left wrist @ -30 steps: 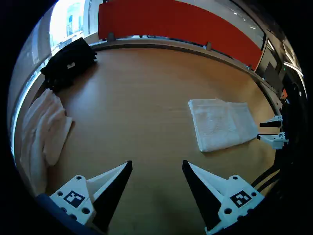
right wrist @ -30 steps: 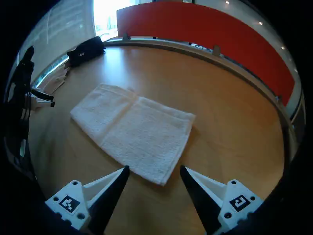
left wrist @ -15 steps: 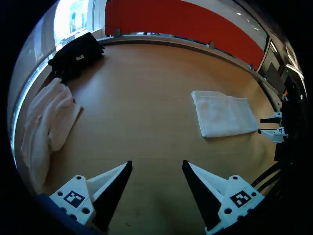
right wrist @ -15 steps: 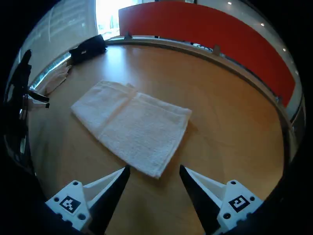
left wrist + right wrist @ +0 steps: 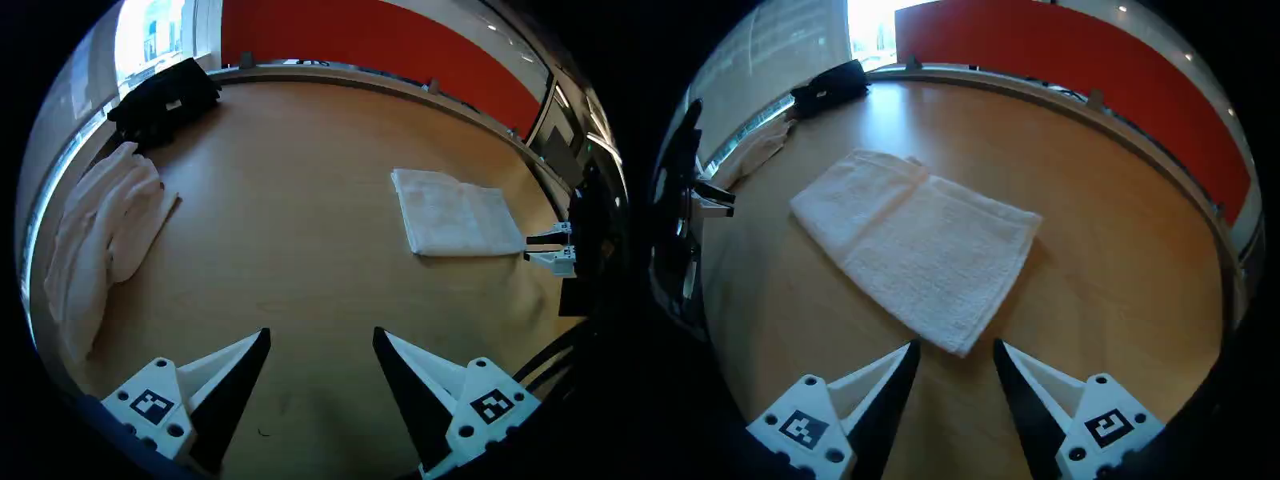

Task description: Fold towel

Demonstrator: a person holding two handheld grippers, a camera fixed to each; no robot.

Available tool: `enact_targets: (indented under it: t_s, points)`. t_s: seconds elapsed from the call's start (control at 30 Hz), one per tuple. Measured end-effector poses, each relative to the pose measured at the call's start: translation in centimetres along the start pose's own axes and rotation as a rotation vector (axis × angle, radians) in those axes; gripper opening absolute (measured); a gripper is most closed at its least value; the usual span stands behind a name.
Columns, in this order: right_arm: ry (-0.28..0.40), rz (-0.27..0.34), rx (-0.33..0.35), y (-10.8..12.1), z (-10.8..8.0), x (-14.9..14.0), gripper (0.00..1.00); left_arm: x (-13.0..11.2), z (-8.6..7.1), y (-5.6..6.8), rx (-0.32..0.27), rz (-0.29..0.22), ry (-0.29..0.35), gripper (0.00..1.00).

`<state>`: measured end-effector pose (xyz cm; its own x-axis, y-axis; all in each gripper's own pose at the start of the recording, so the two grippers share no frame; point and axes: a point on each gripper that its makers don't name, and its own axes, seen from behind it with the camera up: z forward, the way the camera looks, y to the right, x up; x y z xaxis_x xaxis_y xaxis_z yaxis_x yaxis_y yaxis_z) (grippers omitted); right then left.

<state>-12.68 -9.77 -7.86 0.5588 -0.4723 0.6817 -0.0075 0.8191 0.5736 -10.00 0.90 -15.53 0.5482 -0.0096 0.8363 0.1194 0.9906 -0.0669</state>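
Note:
A white towel (image 5: 916, 244), folded into a rectangle, lies flat on the wooden table (image 5: 1120, 240). My right gripper (image 5: 956, 346) is open, its fingers partly drawn in, and the towel's near corner sits just between their tips. In the left gripper view the same towel (image 5: 456, 224) lies far off to the right, with the right gripper (image 5: 552, 248) at its right edge. My left gripper (image 5: 320, 336) hangs open over bare wood with nothing between its fingers. The left gripper (image 5: 708, 200) also appears at the far left edge of the right gripper view.
A heap of crumpled white towels (image 5: 104, 240) lies along the table's left edge. A black bag (image 5: 164, 100) sits at the far left corner. A red panel (image 5: 384, 40) runs behind the table's back edge.
The right gripper's fingers have drawn closer together and moved up to the towel's near corner. The left gripper has drifted back a little, so the towel looks smaller and farther.

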Motion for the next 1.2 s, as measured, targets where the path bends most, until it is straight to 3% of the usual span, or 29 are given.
enact_targets:
  t_s: [0.3, 0.57, 0.7, 0.83, 1.2]
  points:
    - [-0.043, 0.023, 0.028, 0.0, 0.5, -0.7, 0.32, -0.6, -0.7, -0.4, 0.002, 0.002, -0.006, 0.95]
    - [-0.041, 0.017, 0.027, 0.2, 0.4, -0.7, 0.31, -0.6, -1.1, -0.5, 0.003, 0.021, -0.002, 0.95]
    - [-0.044, 0.006, 0.026, 0.3, 0.5, -0.6, 0.15, -0.7, -1.1, -0.5, 0.001, 0.011, -0.004, 0.95]
    - [-0.038, -0.002, 0.027, 0.3, 0.4, -0.4, 0.07, -0.8, -1.1, -0.4, 0.000, 0.009, -0.005, 0.95]
    - [-0.013, -0.028, 0.019, 0.2, -0.1, 0.7, 0.04, -1.1, -1.2, -0.4, -0.003, -0.006, -0.007, 0.95]
